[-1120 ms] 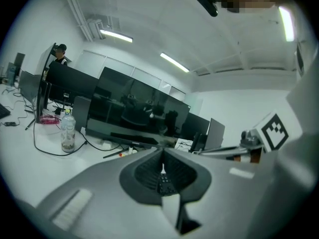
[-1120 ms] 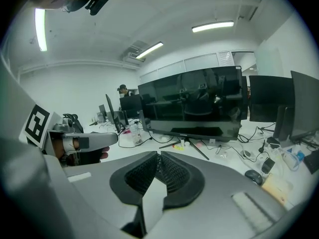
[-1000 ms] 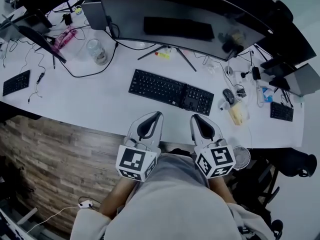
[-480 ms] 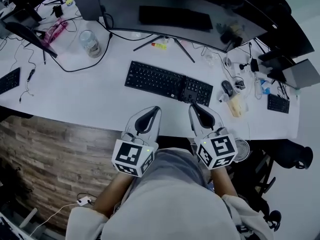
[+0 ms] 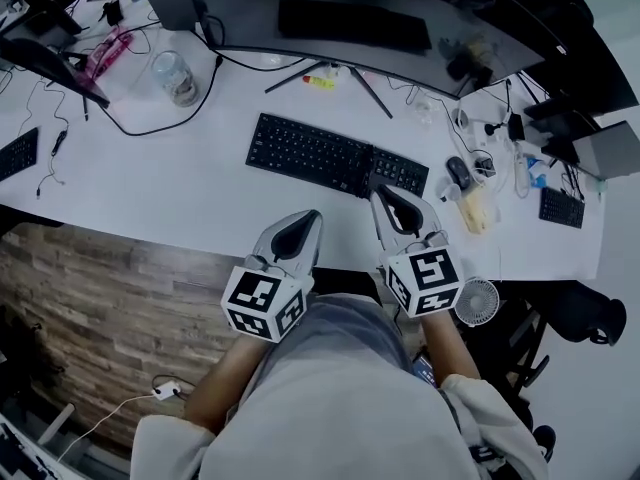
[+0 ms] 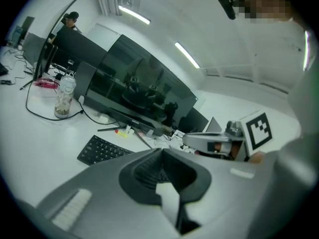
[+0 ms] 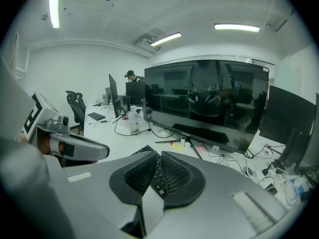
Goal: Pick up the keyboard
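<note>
Since a second ago both hands have come forward and down toward the desk (image 5: pixel 200 203). In the head view the right gripper (image 5: pixel 378 194) now has its tip at the near edge of the keyboard (image 5: pixel 320 155), by the number-pad end. The left gripper (image 5: pixel 312 216) is still short of it, over the desk's front edge. The keyboard lies flat and slantwise in front of the monitor (image 5: pixel 400 13), with bare desk along its near side. That is probably why both hands come in from there, one toward each half.

In the left gripper view the jaws are pressed together with nothing between them. The keyboard's left end lies ahead and to the left of the tips, clearly apart from them, so no grip has begun.

In the right gripper view the jaws are all but closed and hold nothing. Keys show through the thin slit between the pads, so this one is aimed straight at the keyboard. Both would have to spread before taking an edge.
</note>
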Demonstrator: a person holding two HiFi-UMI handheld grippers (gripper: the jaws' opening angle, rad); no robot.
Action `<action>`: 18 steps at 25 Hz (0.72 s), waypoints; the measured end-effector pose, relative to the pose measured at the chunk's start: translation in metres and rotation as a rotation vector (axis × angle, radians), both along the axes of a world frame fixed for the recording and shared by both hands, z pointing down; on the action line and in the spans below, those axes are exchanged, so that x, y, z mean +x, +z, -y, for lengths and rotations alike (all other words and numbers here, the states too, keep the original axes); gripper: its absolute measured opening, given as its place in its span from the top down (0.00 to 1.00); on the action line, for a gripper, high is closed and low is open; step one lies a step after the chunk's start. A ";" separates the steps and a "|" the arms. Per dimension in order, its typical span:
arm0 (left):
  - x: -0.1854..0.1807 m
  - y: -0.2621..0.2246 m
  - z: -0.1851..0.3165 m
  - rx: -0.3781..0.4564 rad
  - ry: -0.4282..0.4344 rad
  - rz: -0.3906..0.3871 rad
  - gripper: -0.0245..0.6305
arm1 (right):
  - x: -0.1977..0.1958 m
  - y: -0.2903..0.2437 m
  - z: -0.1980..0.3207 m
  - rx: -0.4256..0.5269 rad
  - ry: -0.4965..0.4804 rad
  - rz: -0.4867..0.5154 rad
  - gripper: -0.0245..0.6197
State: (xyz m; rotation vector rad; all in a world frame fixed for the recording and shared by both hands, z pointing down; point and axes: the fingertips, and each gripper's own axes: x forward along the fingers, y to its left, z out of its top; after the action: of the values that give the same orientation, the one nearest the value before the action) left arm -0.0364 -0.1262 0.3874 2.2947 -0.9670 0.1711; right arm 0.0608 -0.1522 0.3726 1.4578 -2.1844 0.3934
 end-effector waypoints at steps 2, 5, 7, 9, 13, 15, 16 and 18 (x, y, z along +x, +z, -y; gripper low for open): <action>0.003 0.004 0.003 -0.012 -0.007 0.003 0.96 | 0.002 0.005 0.006 -0.015 -0.019 -0.005 0.91; 0.011 0.013 0.010 -0.029 -0.023 0.011 0.96 | 0.005 0.014 0.016 -0.046 -0.068 -0.030 0.89; 0.017 0.024 0.012 -0.047 -0.025 0.026 0.96 | 0.004 0.022 0.020 -0.073 -0.109 -0.041 0.88; 0.025 0.034 0.014 -0.074 -0.027 0.030 0.96 | 0.004 0.028 0.026 -0.093 -0.147 -0.051 0.88; 0.033 0.049 0.021 -0.132 -0.058 0.008 0.96 | 0.004 0.038 0.041 -0.114 -0.205 -0.063 0.87; 0.034 0.057 0.024 -0.160 -0.081 -0.001 0.96 | 0.004 0.044 0.047 -0.128 -0.231 -0.066 0.86; 0.035 0.060 0.025 -0.172 -0.093 -0.003 0.96 | 0.004 0.047 0.050 -0.134 -0.243 -0.069 0.86; 0.035 0.067 0.028 -0.194 -0.115 -0.006 0.96 | 0.005 0.052 0.055 -0.143 -0.266 -0.074 0.85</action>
State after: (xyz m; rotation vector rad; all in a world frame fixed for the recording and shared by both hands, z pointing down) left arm -0.0013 -0.1546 0.4543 2.0564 -1.0298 0.2000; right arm 0.0660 -0.2071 0.4241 1.0727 -2.2034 0.3865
